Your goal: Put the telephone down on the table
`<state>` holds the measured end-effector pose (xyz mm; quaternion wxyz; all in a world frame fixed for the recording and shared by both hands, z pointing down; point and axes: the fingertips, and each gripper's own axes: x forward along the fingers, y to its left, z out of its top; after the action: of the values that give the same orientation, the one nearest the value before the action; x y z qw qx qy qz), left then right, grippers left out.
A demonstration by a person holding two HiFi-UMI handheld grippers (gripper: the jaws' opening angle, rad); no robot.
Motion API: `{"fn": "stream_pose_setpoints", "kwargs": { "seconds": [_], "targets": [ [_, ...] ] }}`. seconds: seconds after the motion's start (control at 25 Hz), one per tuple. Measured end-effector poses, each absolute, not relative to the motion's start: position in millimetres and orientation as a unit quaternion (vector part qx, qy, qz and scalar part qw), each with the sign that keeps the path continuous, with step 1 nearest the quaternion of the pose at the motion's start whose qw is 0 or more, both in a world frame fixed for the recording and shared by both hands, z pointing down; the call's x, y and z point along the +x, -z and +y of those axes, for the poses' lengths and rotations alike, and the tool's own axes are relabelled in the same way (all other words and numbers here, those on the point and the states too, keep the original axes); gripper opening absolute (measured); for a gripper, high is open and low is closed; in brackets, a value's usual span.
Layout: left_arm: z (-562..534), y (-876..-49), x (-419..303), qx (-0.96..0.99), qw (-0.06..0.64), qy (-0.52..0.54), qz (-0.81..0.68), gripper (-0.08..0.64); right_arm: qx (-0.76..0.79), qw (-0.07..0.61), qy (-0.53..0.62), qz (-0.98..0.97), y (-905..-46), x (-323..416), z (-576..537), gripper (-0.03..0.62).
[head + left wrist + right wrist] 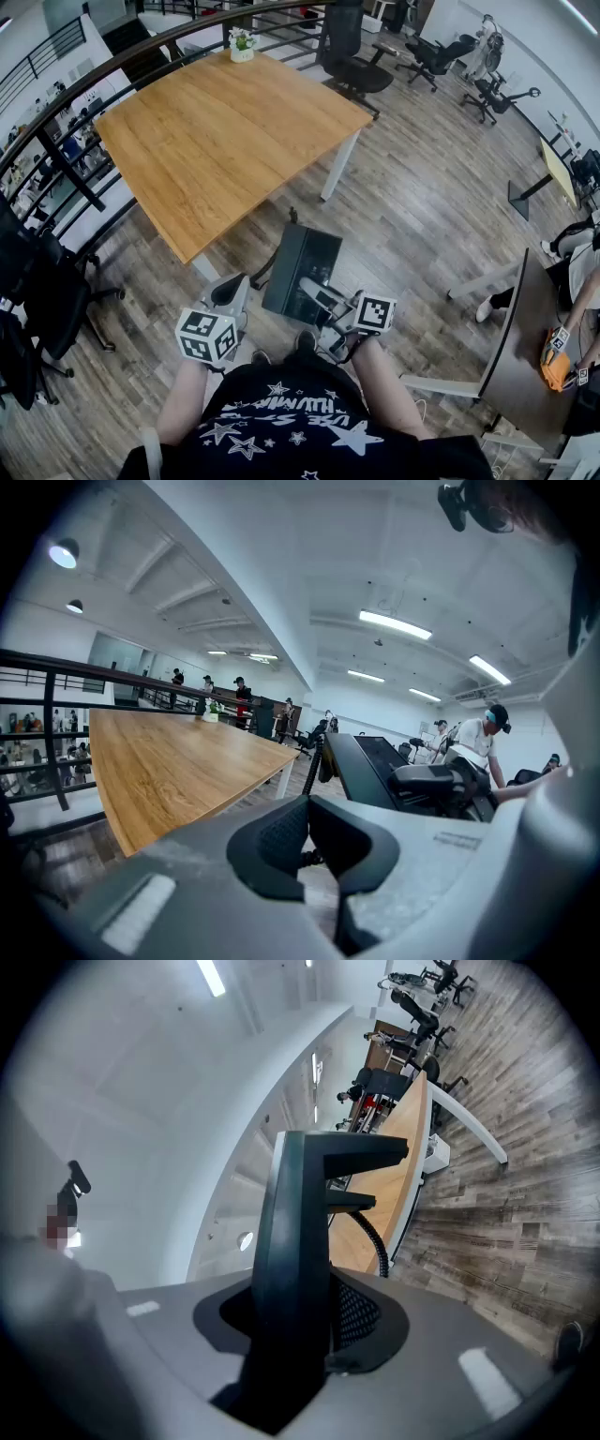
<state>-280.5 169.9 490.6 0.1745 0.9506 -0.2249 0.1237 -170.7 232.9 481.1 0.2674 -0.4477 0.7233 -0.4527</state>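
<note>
Right hand-held gripper [317, 294] is clamped on the edge of the black telephone [298, 270]. The phone hangs over the floor just off the near corner of the desk [225, 131], not on it yet, and the left hand-held gripper [228, 292] is closed on nothing. I'd carry the phone well in past the desk edge, roll it until the base sits flat, lower until it seats and only then let go, keeping the coiled cord [377, 1241] off the corner, where I think it could snag.
</note>
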Motion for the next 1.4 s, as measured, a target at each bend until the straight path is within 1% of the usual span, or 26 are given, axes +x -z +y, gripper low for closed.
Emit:
{"fn": "stream_pose_setpoints", "kwargs": {
  "seconds": [0.64, 1.0, 1.24, 1.4],
  "targets": [
    [175, -505, -334, 0.949, 0.181, -0.127, -0.224, 0.005, -0.44, 0.264, 0.45, 0.732, -478, -225, 236, 0.16],
    [165, -516, -337, 0.949, 0.185, -0.138, -0.212, 0.005, -0.472, 0.246, 0.448, 0.719, -489, -217, 233, 0.161],
    [158, -525, -320, 0.952, 0.183, -0.149, -0.197, 0.005, -0.467, 0.259, 0.447, 0.717, -493, -201, 214, 0.161],
    [136, -527, -306, 0.948, 0.183, -0.15, -0.215, 0.005, -0.459, 0.251, 0.452, 0.723, -498, -186, 195, 0.161]
  ]
}}
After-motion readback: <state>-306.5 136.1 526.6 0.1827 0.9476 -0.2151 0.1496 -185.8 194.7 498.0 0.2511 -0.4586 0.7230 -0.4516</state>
